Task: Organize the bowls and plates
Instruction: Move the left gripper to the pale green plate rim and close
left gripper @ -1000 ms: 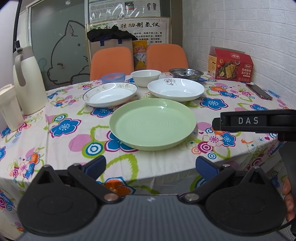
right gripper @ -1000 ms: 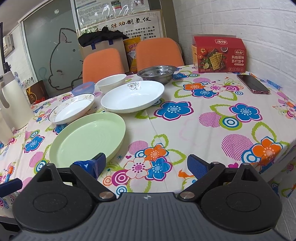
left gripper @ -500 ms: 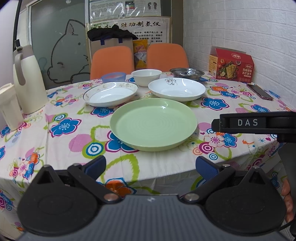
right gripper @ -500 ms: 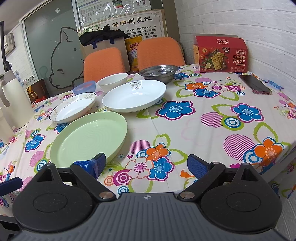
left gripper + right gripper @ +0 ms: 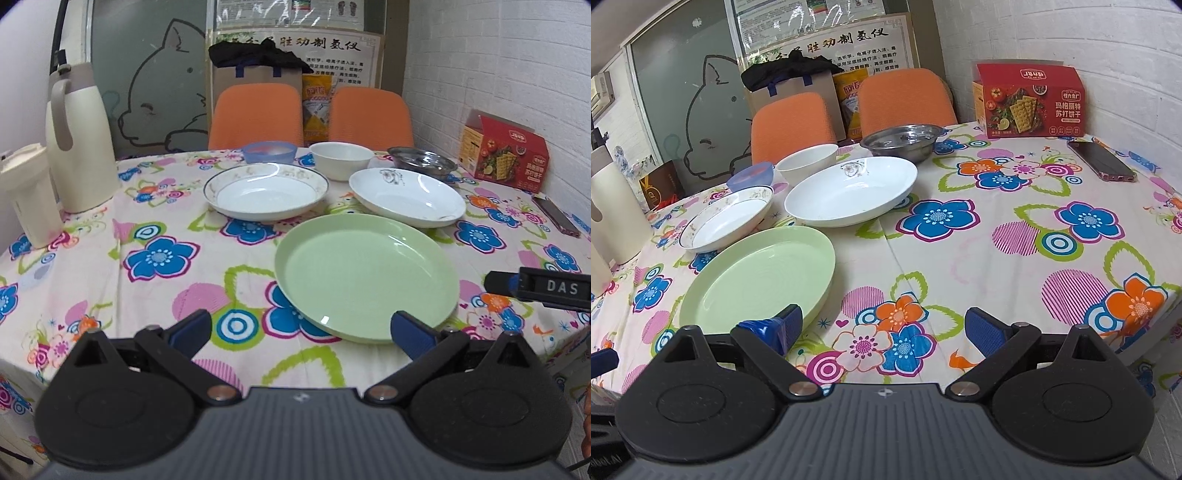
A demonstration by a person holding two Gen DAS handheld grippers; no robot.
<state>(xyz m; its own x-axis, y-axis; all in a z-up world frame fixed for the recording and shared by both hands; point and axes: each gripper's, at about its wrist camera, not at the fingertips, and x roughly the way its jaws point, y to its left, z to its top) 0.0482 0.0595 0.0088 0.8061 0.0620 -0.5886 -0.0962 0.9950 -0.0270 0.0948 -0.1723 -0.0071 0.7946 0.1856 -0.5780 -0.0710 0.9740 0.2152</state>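
At the far left of the flowered table stand a small cream container and, just beside it, a tall cream jug. Further right, a gold-rimmed white plate lies flat, with a blue bowl behind it and a white bowl next along the back row. The left gripper hovers over the near edge of the table, its blue-padded fingers spread wide and holding nothing; its right pad sits just at the near rim of the green plate, though contact cannot be told. Right of the gold-rimmed plate, a plain white plate with a small motif rests close behind the green one, and a steel bowl sits behind that. In the right wrist view, the right gripper is likewise wide open and empty, its left pad over the green plate's near rim. Near the wall on the right stand a red cracker box and a phone lying flat.
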